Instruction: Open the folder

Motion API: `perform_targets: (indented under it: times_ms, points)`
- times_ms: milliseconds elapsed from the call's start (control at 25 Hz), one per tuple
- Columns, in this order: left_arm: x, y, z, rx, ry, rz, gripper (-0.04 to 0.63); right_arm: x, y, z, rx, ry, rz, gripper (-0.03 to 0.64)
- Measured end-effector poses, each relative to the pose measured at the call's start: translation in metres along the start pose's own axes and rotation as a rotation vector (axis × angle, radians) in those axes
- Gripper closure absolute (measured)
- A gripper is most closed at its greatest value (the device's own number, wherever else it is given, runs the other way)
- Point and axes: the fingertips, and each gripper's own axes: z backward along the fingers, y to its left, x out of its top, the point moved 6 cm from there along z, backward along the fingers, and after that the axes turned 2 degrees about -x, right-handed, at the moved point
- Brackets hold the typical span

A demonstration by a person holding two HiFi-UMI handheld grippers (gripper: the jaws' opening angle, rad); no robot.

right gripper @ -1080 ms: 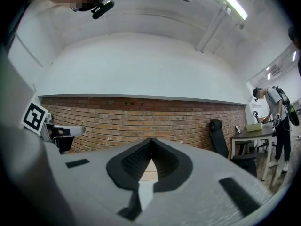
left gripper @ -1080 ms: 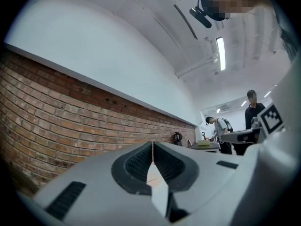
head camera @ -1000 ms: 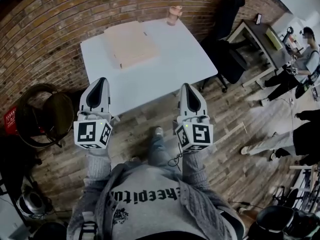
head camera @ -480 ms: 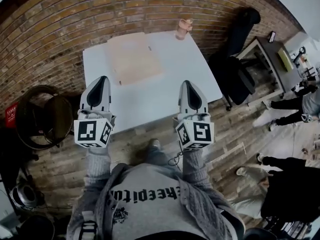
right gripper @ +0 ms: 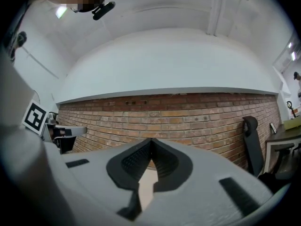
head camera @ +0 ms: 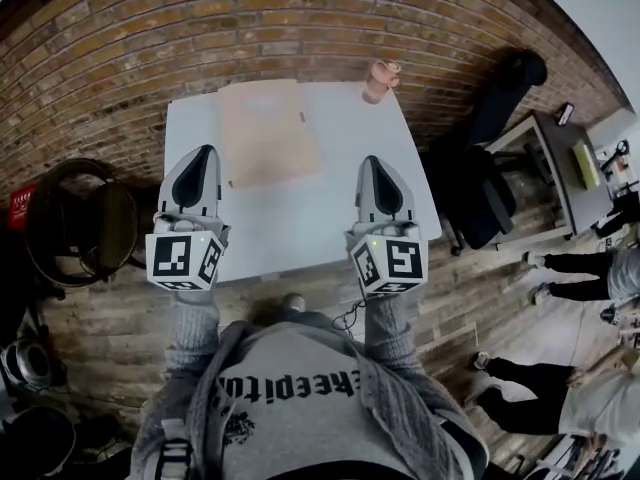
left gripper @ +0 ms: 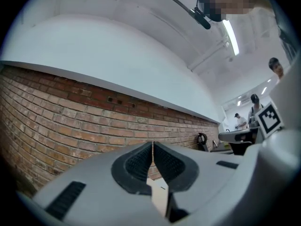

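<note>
A closed tan folder [head camera: 268,133] lies flat on the far left part of the white table [head camera: 340,198]. My left gripper [head camera: 205,154] hovers over the table's near left edge, short of the folder, its jaws pressed together with nothing between them. My right gripper [head camera: 371,163] hangs over the table's near right part, to the right of the folder, jaws likewise shut and empty. In the left gripper view the tips [left gripper: 153,145] meet in front of the brick wall. In the right gripper view the tips [right gripper: 151,141] also meet. A strip of tan shows below each pair of jaws.
A small pink cup-like object [head camera: 380,80] stands at the table's far right corner. A brick wall [head camera: 250,28] runs behind the table. A black office chair [head camera: 490,158] and a dark desk [head camera: 560,168] stand to the right, a dark round chair [head camera: 85,223] to the left. People stand at the right.
Both grippers have moved forward from over the wooden floor to over the table's near edge. The table and folder now sit nearer and more centred. Jaws stayed shut.
</note>
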Motion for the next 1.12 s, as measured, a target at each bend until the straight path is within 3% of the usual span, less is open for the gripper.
perform_targets:
  times_ms: [280, 520, 760, 1120]
  points:
    - [-0.011, -0.013, -0.027, 0.059, 0.003, -0.014, 0.583, -0.016, -0.027, -0.034, 0.096, 0.027, -0.003, 0.612]
    - [-0.029, -0.009, -0.035, 0.091, 0.063, -0.026, 0.583, -0.039, -0.03, -0.064, 0.163, 0.088, -0.034, 0.614]
    - [-0.052, 0.003, -0.046, 0.104, 0.142, -0.021, 0.583, -0.072, -0.028, -0.098, 0.216, 0.204, -0.071, 0.614]
    - [-0.104, 0.032, -0.069, 0.096, 0.261, 0.01, 0.583, -0.143, -0.031, -0.148, 0.218, 0.407, -0.112, 0.614]
